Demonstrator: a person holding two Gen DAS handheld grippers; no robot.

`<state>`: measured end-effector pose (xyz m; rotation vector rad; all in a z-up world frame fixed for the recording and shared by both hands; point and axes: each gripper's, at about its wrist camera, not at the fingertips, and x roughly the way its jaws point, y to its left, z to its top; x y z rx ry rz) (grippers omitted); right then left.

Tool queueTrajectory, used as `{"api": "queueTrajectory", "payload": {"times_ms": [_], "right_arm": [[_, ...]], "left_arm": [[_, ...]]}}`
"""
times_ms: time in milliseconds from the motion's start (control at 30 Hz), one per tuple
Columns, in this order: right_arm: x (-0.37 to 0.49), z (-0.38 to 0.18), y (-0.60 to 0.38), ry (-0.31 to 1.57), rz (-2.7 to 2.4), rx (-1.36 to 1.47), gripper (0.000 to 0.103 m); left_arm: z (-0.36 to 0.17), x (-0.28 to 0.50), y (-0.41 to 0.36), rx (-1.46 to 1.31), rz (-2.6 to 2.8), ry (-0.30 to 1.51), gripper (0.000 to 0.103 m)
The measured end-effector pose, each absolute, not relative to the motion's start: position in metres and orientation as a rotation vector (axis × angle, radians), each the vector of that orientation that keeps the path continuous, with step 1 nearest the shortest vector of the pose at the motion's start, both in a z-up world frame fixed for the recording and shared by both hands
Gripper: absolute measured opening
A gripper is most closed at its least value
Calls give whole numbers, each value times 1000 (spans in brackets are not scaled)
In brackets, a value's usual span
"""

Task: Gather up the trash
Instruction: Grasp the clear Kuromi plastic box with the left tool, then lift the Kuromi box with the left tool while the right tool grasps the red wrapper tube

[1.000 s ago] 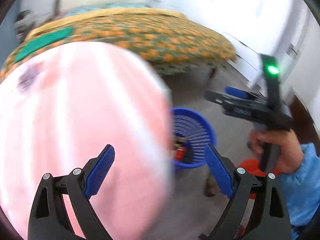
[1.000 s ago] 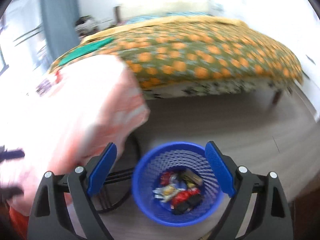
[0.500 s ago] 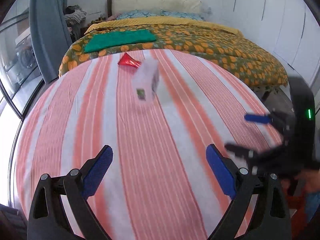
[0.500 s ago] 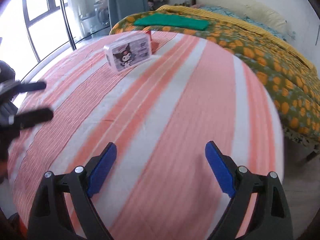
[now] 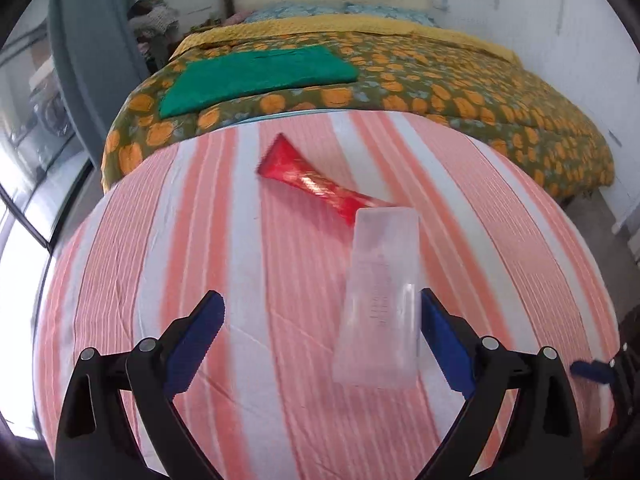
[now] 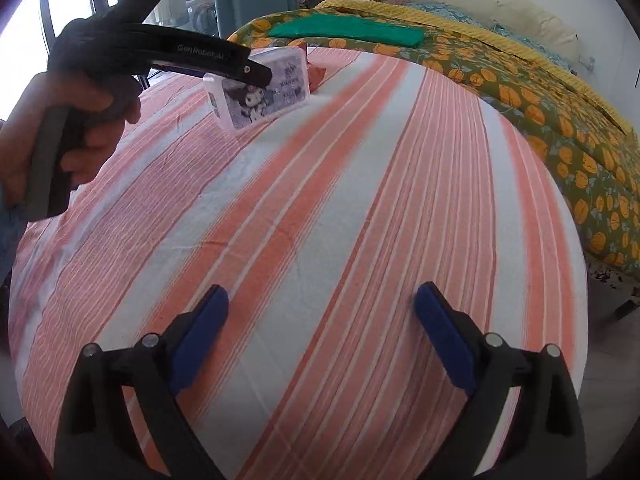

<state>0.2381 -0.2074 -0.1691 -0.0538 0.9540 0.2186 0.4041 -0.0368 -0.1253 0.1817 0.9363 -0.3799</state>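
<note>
A translucent plastic box [image 5: 380, 300] with a cartoon print [image 6: 260, 88] lies on the round table's pink-striped cloth [image 5: 200, 240]. Behind it lies a red wrapper [image 5: 316, 184], whose end shows past the box [image 6: 316, 74]. My left gripper [image 5: 320, 320] is open around the box, which sits close beside the right pad and far from the left one. In the right wrist view a hand [image 6: 80, 120] holds that gripper, and one of its fingers [image 6: 192, 52] reaches over the box. My right gripper [image 6: 320, 320] hovers over bare cloth, its jaws opening with nothing between them.
A bed with an orange-flowered cover [image 5: 460, 80] stands just behind the table, with a folded green cloth [image 5: 256, 76] on it. Windows and a grey curtain [image 5: 92, 40] are at the left. The table's edge drops to the floor at the right [image 6: 600, 280].
Both views swung from the blue basket on the floor up to the table. The left gripper moved forward until the box lay between its fingers. The right gripper then held still.
</note>
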Motion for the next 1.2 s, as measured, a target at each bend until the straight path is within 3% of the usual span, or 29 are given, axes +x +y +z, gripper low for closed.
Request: {"api": "queueTrajectory", "payload": {"times_ms": [267, 633, 700, 767, 1200], "right_arm": [[237, -169, -206, 954, 218, -54, 93], [237, -169, -206, 954, 218, -55, 93], [236, -169, -206, 954, 219, -55, 93], [236, -169, -206, 955, 219, -55, 93], [235, -169, -205, 955, 219, -55, 93]], "left_arm": [[-123, 421, 25, -19, -360, 945, 96], [-149, 427, -34, 178, -501, 939, 97], [-152, 430, -37, 207, -490, 936, 90], [-157, 432, -37, 226, -496, 956, 63], [-150, 324, 66, -32, -264, 982, 63]]}}
